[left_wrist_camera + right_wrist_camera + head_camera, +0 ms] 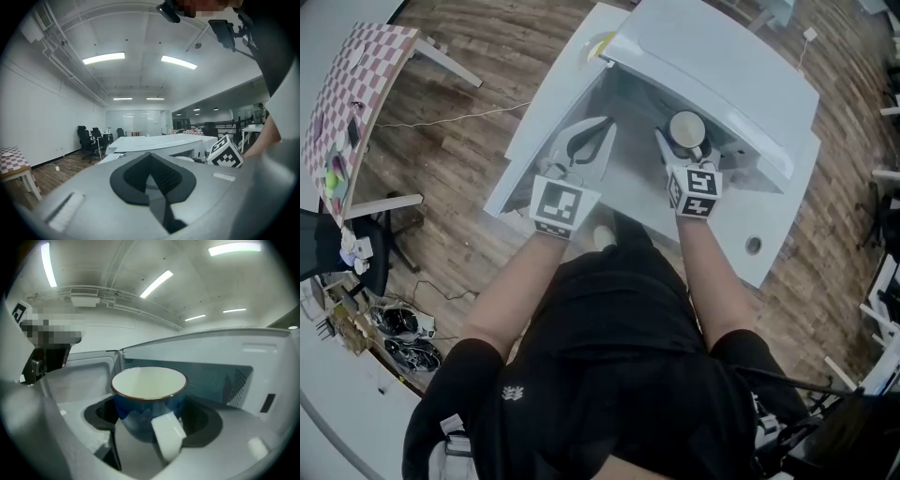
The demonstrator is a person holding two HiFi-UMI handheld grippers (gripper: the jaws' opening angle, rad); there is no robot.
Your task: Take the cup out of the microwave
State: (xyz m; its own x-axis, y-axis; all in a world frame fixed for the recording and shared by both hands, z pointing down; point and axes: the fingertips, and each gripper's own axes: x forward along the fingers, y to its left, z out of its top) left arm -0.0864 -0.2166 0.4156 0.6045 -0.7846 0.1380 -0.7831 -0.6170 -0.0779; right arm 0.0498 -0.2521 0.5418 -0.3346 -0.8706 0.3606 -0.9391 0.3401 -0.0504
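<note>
The right claw [151, 409] stands wide, its dark pads pressed to either side of the cup [149, 384], a blue cup with a white inside and a brown rim. The cup sits upright in that grip, its white handle [168, 438] turned away from the microwave [712, 66] and toward the person. From the head view the cup hangs just at the microwave's open mouth, in front of the edge of its top; whether its base touches anything cannot be told. Behind the cup the right gripper view shows the pale cavity of the microwave, with a vented wall on the right. The left claw [589, 142] is closed, its pad tips meeting with nothing between them, and it is held before the left part of the same opening, just beside the open door [539, 131], which swings out to the microwave's left. The marker cube of each claw faces up, on the side away from the microwave. The microwave stands on a white counter [778, 234], and wooden floor [459, 169] lies around it. Well to the left of the microwave is a checked table [356, 84].
</note>
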